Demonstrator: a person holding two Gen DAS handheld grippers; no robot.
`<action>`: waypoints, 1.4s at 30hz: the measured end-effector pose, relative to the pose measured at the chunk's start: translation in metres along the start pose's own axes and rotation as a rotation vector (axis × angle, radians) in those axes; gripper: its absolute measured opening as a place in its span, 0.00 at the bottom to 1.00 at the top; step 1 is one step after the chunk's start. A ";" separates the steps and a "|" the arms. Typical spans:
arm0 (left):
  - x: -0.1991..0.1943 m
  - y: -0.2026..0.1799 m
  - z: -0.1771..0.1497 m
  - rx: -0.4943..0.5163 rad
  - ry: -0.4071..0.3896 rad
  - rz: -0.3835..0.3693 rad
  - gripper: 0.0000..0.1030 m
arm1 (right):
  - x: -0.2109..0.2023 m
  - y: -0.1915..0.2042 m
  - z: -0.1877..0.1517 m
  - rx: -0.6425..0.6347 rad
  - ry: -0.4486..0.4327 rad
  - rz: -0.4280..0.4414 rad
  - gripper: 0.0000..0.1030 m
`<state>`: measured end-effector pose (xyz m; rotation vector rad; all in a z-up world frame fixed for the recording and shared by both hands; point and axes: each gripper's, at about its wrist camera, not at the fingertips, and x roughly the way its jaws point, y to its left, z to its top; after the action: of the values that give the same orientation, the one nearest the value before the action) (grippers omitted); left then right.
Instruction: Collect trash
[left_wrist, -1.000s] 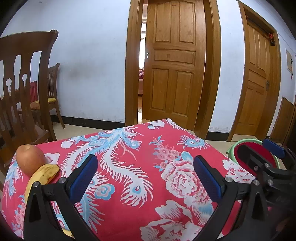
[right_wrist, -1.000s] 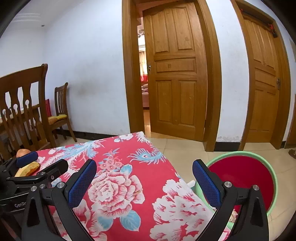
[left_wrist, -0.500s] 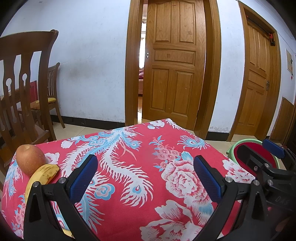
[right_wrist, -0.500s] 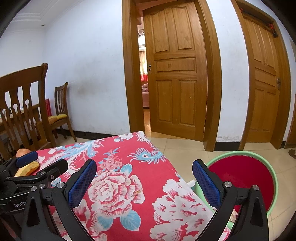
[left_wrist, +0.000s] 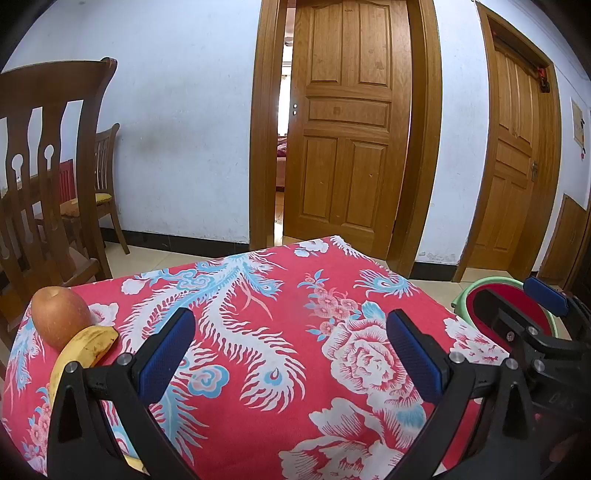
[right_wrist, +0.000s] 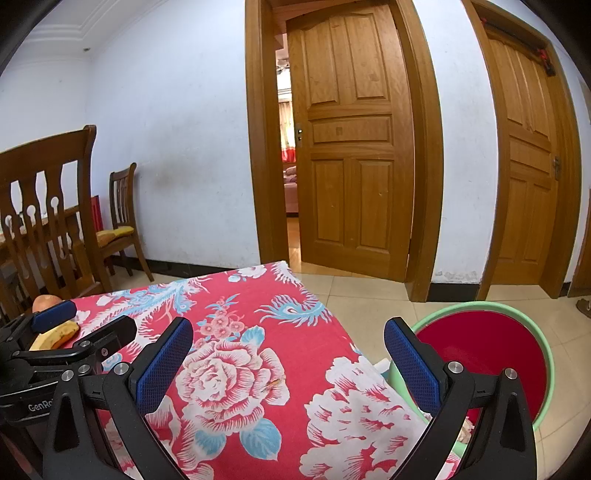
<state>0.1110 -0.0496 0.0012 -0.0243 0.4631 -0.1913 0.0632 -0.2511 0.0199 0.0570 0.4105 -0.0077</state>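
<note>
While both sets of jaws stood wide apart and empty, my left gripper hovered over the bench and my right gripper near the bin on the floor. I saw only a banana touching an apple far left; I feared binning good fruit, since no clear trash showed

The room was evenly and brightly lit, with soft daylight and no hard shadows. The brightest spot was the gap beside the half-open door, where the light washed out to near white. Both views bent strongly toward the edges: the door frames bowed and the corners fell into black. The wall showed a faint grey smudge. The patterned tablecloth was sharp, with no glare, and nothing looked smeared by motion.
</note>
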 end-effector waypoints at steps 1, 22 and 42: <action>0.000 0.000 0.000 0.000 0.000 0.000 0.98 | 0.000 0.000 0.000 0.000 0.000 0.000 1.00; 0.001 -0.001 -0.001 -0.007 0.007 -0.003 0.98 | 0.000 0.001 0.000 -0.004 0.001 0.000 1.00; 0.000 -0.001 -0.003 -0.010 0.012 0.000 0.98 | 0.001 -0.001 -0.001 -0.008 0.008 0.001 1.00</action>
<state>0.1094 -0.0502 -0.0018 -0.0331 0.4766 -0.1888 0.0640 -0.2525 0.0182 0.0498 0.4181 -0.0050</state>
